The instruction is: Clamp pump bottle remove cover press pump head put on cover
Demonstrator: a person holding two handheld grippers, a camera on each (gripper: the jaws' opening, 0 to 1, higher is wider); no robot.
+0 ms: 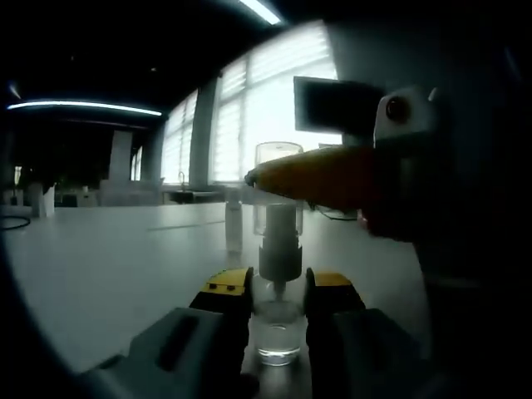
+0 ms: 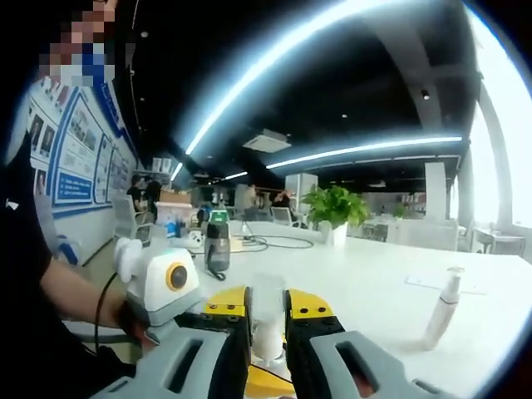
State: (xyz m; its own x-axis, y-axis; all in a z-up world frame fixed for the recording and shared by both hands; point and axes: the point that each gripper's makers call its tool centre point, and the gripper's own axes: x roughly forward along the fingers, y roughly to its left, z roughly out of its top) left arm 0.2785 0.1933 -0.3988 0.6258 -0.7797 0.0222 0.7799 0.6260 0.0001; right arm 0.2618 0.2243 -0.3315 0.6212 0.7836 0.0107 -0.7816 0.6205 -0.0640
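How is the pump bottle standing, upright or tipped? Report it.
Upright: the pump bottle stands square on the table between the left tongs, pump head on top.

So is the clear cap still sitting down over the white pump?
No, the clear cap is lifted above the white pump head, held by the right claw, while the left claw clamps the bottle.

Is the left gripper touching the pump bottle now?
Touching. In the left gripper view, the left gripper is closed on the clear pump bottle; both yellow-tipped jaws press against its sides, with no gap visible between them and the bottle.
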